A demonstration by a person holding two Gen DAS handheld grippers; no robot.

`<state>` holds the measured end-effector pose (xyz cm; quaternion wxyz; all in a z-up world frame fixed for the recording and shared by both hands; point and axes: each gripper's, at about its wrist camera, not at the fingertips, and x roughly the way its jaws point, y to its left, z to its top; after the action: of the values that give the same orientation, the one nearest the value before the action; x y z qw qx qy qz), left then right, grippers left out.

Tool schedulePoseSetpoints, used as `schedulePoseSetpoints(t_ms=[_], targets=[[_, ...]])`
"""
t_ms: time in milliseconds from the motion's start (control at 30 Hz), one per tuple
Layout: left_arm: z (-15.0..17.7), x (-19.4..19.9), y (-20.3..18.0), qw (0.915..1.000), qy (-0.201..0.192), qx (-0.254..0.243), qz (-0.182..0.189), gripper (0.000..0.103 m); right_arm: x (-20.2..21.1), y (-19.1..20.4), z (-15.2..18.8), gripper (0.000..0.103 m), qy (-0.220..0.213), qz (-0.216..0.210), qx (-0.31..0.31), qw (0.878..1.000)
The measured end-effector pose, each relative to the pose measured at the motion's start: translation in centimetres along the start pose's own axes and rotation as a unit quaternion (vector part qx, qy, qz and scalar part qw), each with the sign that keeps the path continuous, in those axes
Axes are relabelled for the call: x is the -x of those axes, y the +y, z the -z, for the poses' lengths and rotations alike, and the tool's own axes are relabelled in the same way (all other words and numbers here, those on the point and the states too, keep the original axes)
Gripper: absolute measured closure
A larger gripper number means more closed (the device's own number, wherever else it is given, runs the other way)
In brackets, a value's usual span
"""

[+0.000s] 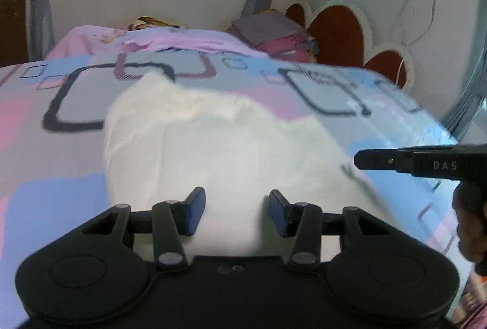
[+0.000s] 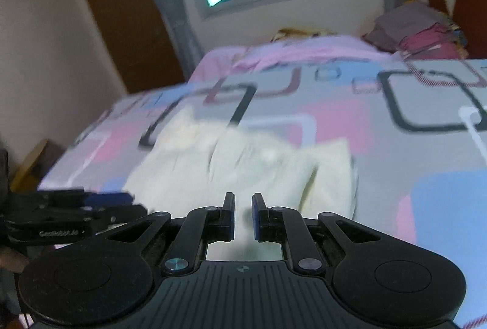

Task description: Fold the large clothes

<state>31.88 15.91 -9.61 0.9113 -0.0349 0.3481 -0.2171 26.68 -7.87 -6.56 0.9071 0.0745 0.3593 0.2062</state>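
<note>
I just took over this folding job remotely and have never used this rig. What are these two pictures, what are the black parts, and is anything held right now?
Each picture comes from a camera on a handheld gripper, looking forward along its two fingers. The black parts at the bottom are the gripper itself.

Left wrist view: the left gripper stands open over a white garment lying on a patterned bedsheet. The right gripper shows at the edge of that picture.

Right wrist view: the right gripper has a narrow gap between its fingers, above the same garment. Motion blur hides whether either one pinches cloth. A stack of folded clothes sits near the headboard.
</note>
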Motion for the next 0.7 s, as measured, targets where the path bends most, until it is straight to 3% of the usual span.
schedulePoseSetpoints(t_ms=[133,367,533,700], targets=[[1.7,0.4,-0.5,0.9997,-0.003,0.007,-0.024,0.056,-2.2,0.4,3.4,0.092,0.041,0.016,0.006,0.999],[2.6,-0.2,-1.5,0.9979,0.015,-0.016,-0.06,0.056,-2.7,-0.7,5.3,0.092,0.041,0.022,-0.007,0.999],[4.5,3.2,-2.2,0.9959,0.013,-0.024,-0.087,0.058,3.0,-0.7,5.8,0.092,0.017,0.024,0.004,1.0],[6.5,9.4,-3.0,0.9928,-0.009,0.016,-0.118,0.058,10.2,-1.4,7.2,0.092,-0.017,0.036,-0.018,0.999]])
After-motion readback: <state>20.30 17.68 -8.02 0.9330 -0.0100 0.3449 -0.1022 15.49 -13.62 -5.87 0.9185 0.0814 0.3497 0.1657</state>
